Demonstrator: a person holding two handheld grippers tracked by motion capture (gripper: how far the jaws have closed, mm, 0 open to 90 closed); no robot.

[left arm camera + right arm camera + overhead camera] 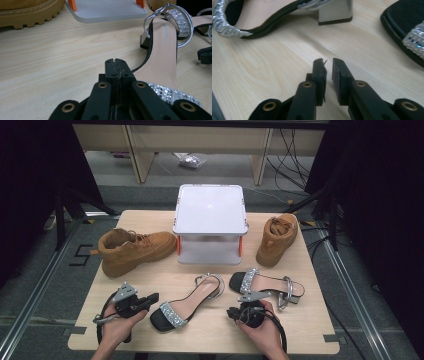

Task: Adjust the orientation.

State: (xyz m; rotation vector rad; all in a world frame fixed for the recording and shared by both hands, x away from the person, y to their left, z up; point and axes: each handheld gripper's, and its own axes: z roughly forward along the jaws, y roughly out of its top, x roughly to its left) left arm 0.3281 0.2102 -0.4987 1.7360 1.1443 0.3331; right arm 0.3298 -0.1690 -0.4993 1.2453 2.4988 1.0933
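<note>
Left hand-held gripper (116, 65) low over the table (210, 330) near its front edge, jaws pressed together on nothing — just left of the near sandal (187, 302), beside its rhinestone toe strap (170, 93). Right hand-held gripper (328, 65) at the front right, jaws a narrow gap apart, nothing between — pointed at the bare wood between both sandals. Second sandal (267, 285) just behind it. Tan boots (135, 250) (277, 237) flanking a white stand (210, 222) at the back.
</note>
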